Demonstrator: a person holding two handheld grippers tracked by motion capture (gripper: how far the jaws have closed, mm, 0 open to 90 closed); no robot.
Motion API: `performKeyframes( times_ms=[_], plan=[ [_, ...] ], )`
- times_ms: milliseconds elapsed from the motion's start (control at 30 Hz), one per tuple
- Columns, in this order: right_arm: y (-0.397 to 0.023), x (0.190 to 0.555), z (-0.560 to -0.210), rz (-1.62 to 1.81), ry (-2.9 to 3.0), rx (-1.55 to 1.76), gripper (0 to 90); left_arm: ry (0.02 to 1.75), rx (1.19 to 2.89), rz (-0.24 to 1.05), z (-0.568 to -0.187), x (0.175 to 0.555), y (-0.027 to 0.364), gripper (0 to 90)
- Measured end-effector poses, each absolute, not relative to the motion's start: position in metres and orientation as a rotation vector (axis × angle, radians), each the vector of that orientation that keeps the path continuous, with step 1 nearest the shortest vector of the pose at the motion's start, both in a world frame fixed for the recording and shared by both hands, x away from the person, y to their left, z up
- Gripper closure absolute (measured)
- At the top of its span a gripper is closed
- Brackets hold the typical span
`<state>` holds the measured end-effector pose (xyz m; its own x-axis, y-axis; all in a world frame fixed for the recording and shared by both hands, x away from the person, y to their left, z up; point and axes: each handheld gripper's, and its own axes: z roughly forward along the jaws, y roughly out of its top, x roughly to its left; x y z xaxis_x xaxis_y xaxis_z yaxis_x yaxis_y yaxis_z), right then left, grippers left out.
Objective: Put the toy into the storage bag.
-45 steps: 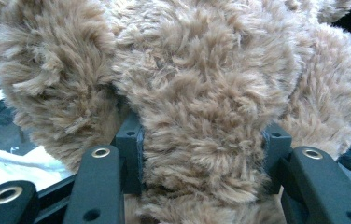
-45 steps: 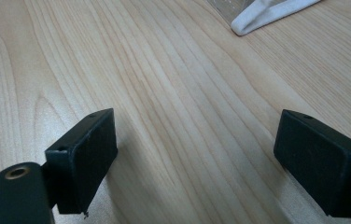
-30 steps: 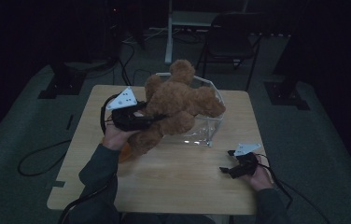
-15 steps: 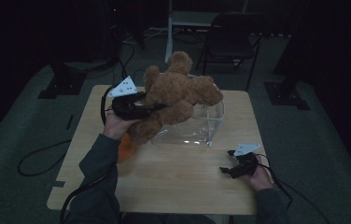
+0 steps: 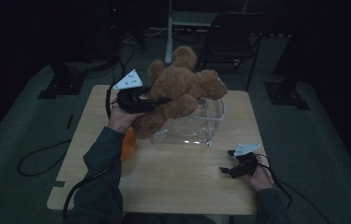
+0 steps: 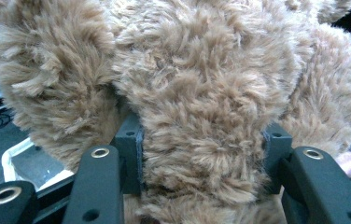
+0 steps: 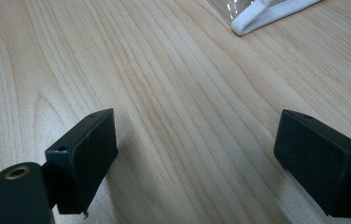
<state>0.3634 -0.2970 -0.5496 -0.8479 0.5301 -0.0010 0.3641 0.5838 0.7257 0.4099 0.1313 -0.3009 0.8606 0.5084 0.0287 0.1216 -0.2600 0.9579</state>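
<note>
Jaws of the left gripper [image 5: 157, 100] clamp the teddy bear [image 5: 180, 91] around its middle, above the clear bin [image 5: 213, 119]; lift it clear of the rim before swinging aside. Right gripper [image 5: 225, 169] rests spread wide on the table [image 5: 173, 182]. Since before, the bear has risen and shifted left.

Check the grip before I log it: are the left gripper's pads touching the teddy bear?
Touching. The left gripper view shows the left gripper pads pressed into the teddy bear fur on both sides.
</note>
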Motion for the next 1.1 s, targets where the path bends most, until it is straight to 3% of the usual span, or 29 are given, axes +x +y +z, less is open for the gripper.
performKeyframes(
  times_ms=[1100],
  plan=[
    [-0.297, 0.363, -0.550, 1.118, 2.596, 0.745, 12.6, 0.493, 1.780, 0.369, -0.297, 0.439, 0.119, 49.2]
  ],
)
